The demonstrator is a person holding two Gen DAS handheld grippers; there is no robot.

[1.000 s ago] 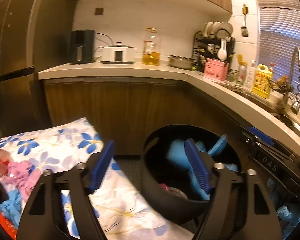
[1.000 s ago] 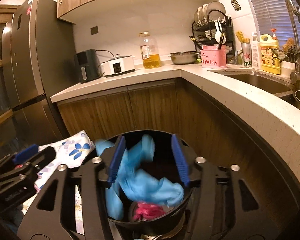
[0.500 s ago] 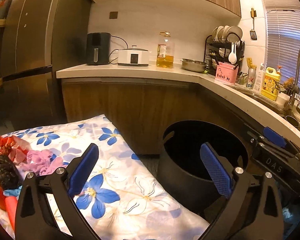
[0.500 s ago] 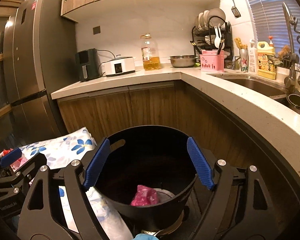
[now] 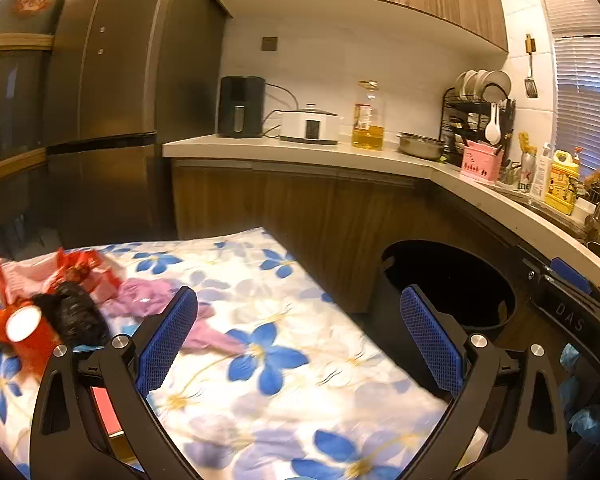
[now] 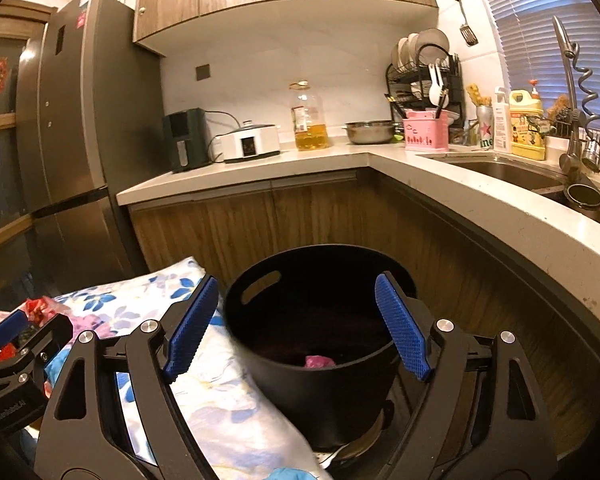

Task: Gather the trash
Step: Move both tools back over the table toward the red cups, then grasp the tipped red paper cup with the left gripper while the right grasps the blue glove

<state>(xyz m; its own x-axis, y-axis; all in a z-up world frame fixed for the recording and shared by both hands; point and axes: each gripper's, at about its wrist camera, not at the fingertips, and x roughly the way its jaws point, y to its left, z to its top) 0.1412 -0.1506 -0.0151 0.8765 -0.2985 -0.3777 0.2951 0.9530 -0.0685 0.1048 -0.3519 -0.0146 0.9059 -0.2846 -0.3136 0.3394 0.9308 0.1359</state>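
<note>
My left gripper point(image 5: 298, 292) is open and empty over a floral cloth point(image 5: 300, 400). On the cloth's left side lies a pile of trash: a red cup point(image 5: 24, 328), a black crumpled piece point(image 5: 76, 312), a pink-purple wrapper point(image 5: 148, 298) and red-white packaging point(image 5: 60, 268). The black bin point(image 5: 484, 320) stands on the floor to the right of the cloth. My right gripper point(image 6: 296, 280) is open and empty in front of the bin point(image 6: 320, 384), which has a pink scrap point(image 6: 319, 361) inside.
A wooden cabinet and a curved counter point(image 6: 460, 200) wrap around behind and to the right of the bin. A fridge point(image 5: 100, 120) stands at the left. Blue material point(image 5: 588, 420) lies low at the right, past the bin.
Both grippers opened wide and the blue pieces between their fingers are gone from them. The left view swung left toward the trash pile. The right gripper drew back from the bin.
</note>
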